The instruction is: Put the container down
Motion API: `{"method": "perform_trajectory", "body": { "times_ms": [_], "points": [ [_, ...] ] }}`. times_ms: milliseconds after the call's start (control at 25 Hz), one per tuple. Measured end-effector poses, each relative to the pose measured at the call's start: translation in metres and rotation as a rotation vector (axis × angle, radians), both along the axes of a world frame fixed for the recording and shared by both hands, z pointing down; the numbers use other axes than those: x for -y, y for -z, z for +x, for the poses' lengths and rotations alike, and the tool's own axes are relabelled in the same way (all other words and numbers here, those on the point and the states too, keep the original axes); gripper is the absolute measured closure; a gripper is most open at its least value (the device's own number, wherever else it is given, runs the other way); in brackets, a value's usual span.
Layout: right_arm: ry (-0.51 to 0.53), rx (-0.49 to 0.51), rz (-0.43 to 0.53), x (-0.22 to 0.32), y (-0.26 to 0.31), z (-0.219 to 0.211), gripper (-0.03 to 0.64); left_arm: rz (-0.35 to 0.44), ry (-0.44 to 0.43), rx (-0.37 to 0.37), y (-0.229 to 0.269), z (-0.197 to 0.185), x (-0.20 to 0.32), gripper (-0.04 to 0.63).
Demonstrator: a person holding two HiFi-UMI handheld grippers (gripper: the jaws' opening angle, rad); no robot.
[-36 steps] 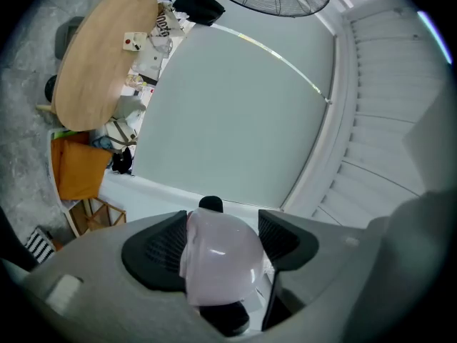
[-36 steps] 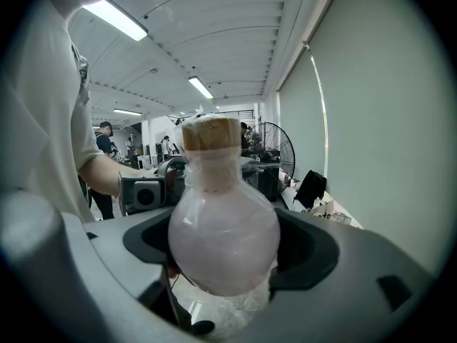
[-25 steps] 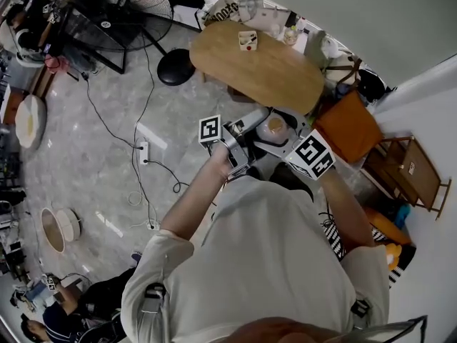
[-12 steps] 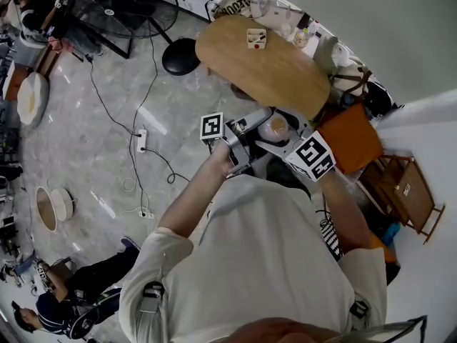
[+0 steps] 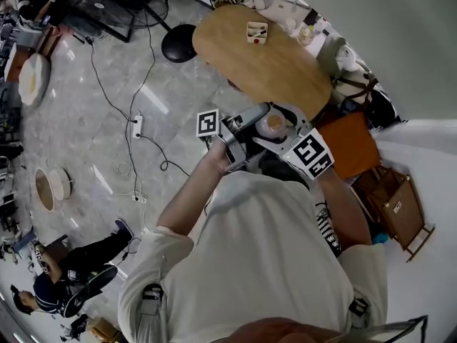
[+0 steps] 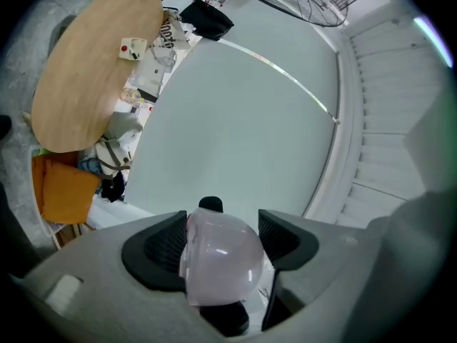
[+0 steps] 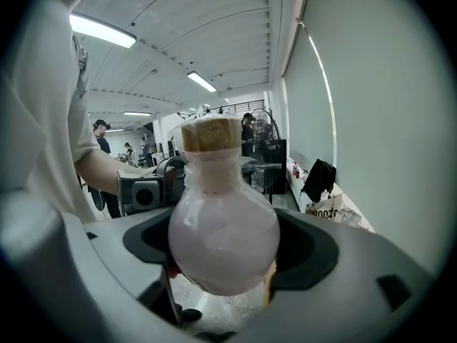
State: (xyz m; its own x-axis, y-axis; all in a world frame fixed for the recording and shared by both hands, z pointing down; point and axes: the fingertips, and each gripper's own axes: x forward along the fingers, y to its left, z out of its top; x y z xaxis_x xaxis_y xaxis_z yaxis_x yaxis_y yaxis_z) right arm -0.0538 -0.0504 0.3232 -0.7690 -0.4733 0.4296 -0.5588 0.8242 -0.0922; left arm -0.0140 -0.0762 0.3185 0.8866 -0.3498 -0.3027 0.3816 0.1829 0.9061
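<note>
- Glass, milky and round-bellied: the right gripper view shows us the container point(image 7: 223, 252) with its cork point(image 7: 209, 134), while the left gripper view gives only the bulb.
- Only the head view places it, held up beside the near edge of the wooden table point(image 5: 235, 56).
- Its underside is cut off behind the gripper bodies, and we cannot make out the contents.
- The left gripper point(image 6: 221, 227) and the right gripper point(image 7: 225, 236) each clamp the bulb, which fills the gap between the pads.
</note>
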Motion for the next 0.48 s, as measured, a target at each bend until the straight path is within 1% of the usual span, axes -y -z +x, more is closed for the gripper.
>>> {"method": "perform_trajectory", "body": {
  "times_ms": [200,480],
  "points": [
    [0.032,0.011,-0.026,0.026,-0.017,0.028,0.221,-0.018,0.023,0.010,-0.018,0.029,0.028,0.285],
    [0.058,0.010,-0.051,0.061,-0.047,0.068,0.221,-0.012,0.025,0.083,-0.049,0.063,0.064,0.295]
  ]
}}
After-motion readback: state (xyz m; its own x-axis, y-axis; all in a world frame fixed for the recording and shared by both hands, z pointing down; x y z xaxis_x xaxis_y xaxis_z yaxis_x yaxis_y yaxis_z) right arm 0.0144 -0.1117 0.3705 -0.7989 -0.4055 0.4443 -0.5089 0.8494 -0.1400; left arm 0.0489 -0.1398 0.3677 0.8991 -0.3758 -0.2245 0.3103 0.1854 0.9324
